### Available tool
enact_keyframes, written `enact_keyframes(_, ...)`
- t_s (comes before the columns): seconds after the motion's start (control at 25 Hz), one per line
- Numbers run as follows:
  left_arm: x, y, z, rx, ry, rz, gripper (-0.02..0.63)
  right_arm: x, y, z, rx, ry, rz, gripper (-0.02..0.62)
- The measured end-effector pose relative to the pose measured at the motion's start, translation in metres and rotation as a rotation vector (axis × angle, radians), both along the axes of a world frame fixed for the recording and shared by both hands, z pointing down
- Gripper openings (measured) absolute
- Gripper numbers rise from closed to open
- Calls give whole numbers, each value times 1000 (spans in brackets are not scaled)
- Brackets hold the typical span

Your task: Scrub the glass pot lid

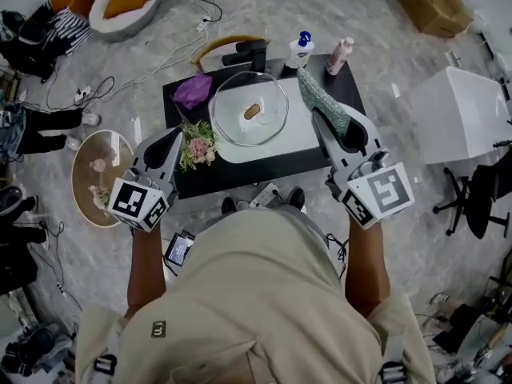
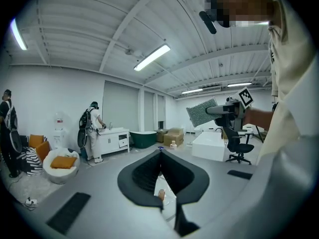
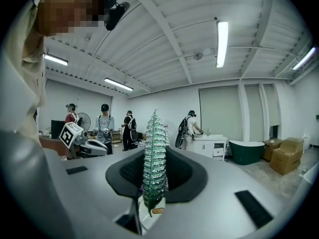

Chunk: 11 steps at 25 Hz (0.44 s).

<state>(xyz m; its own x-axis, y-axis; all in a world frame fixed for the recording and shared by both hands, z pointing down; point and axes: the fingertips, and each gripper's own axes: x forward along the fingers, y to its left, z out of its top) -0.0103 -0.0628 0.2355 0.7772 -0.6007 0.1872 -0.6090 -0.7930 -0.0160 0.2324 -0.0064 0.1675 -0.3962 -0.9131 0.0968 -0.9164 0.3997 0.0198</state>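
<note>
Left gripper (image 2: pixel 160 152): the jaws are brought together at the tips with nothing clasped between them; it is held over the near edge of the table (image 1: pixel 264 172), and a flower bunch (image 1: pixel 198 146) is found just ahead of the jaws.
Right gripper (image 1: pixel 320 117): the jaws are clenched on a green scrub pad (image 3: pixel 154 158); the pad is stood on edge and is carried well beyond the jaw tips.
Glass pot lid (image 1: pixel 249 108): it is laid knob-up on a white board (image 1: pixel 298 134), ahead of and between the two sets of jaws; it is touched by neither, so no scrubbing contact is made yet.
Risk, sliding: the lid is pinned by nothing; if the pad is pressed on it while the left jaws stand off, it is judged likely to be pushed across the smooth board.
Risk, grip: only the pad's near end is pinched; under sideways rubbing it may be folded over or dragged out of the jaws.
Risk, knob: the knob (image 1: pixel 252 111) appears through the gap below the left jaw tips; if it is gripped off-centre, the lid may be tipped onto its rim.
Risk, surroundings: a white bottle (image 1: pixel 300 50) and a pink bottle (image 1: pixel 339 56) are stood beyond the right jaws; a purple cloth (image 1: pixel 192 91) is laid beyond the left jaws; these may be knocked by a wide stroke.
</note>
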Motion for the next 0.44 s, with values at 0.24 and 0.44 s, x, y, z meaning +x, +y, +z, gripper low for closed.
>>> enact_keyframes(0.24, 9, 0, 1, 9, 2, 38, 15, 11, 8, 3, -11, 0, 40, 80)
enact_keyframes(0.44, 11, 1, 3, 8, 4, 51, 15, 11, 11, 4, -11, 1, 51, 80)
